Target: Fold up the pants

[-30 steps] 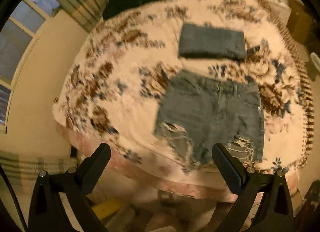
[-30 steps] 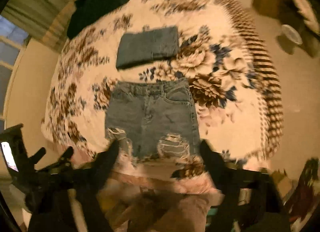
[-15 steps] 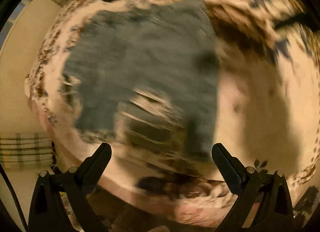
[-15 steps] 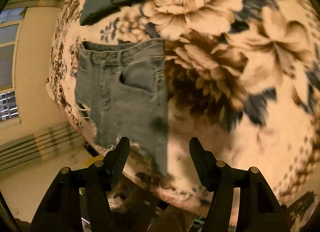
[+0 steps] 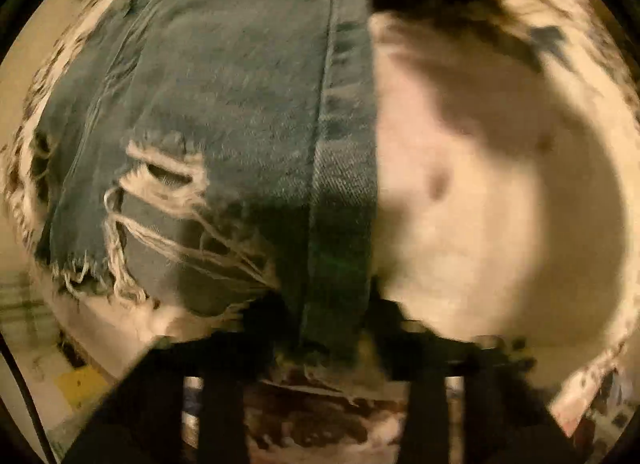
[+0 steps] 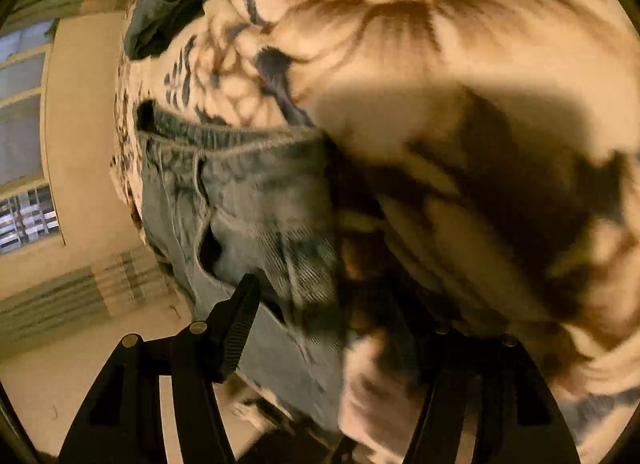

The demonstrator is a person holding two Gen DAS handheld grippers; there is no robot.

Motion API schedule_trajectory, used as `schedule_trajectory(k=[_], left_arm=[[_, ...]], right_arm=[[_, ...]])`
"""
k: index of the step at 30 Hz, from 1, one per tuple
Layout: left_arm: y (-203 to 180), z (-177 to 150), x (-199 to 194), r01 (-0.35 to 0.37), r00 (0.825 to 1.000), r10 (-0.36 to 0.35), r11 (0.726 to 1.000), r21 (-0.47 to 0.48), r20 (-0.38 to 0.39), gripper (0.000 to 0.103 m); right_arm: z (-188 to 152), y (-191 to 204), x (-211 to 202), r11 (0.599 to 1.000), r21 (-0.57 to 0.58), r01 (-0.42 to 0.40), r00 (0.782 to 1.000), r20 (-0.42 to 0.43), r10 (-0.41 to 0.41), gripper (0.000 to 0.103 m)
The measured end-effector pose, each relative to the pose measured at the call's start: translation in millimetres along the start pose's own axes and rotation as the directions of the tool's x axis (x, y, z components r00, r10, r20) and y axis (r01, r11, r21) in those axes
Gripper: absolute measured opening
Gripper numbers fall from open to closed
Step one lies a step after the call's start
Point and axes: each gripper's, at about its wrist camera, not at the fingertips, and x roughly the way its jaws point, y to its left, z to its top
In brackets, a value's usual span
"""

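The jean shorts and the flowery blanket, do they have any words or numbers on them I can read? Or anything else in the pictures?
No text can be read in either view.
The jean shorts: no label, tag or brand shows on the denim; the picture is blurred.
The flowery blanket: only a flower pattern, no letters.
The left tool and right tool: plain black, no markings visible.
The window: only bars and panes, no sign.

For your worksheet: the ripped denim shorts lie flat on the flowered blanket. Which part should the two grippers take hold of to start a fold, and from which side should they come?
Grip the denim shorts along their right side seam: the left gripper at the frayed hem corner, the right gripper near the waistband by the pocket. Come in low from the right, over the flowered blanket. That straight, thick edge lies exposed, so probably it lifts cleanly across.
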Motion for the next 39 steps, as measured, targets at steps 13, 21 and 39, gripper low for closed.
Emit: schedule_trajectory(k=[13, 21, 39], left_arm=[[138.6, 22.0, -109.2, 0.155, 0.981, -0.130, 0.971, -0.180, 0.146, 0.002], [274.4, 45.1, -131.8, 0.202, 0.967, -0.129, 0.913, -0.353, 0.220, 0.002], [456.4, 20.2, -24.7, 0.218, 0.976, -0.168, 0.681, -0.699, 0.141, 0.066]], right_arm=[[-19.9, 80.3, -37.5, 0.999, 0.034, -0.003, 0.983, 0.183, -0.003, 0.015], [13.4, 209.8, -17.8, 0.999, -0.031, 0.021, 0.981, 0.195, -0.015, 0.014], [106.6, 338.3, 155.5, 0.980, -0.152, 0.125, 0.991, -0.018, -0.129, 0.086]])
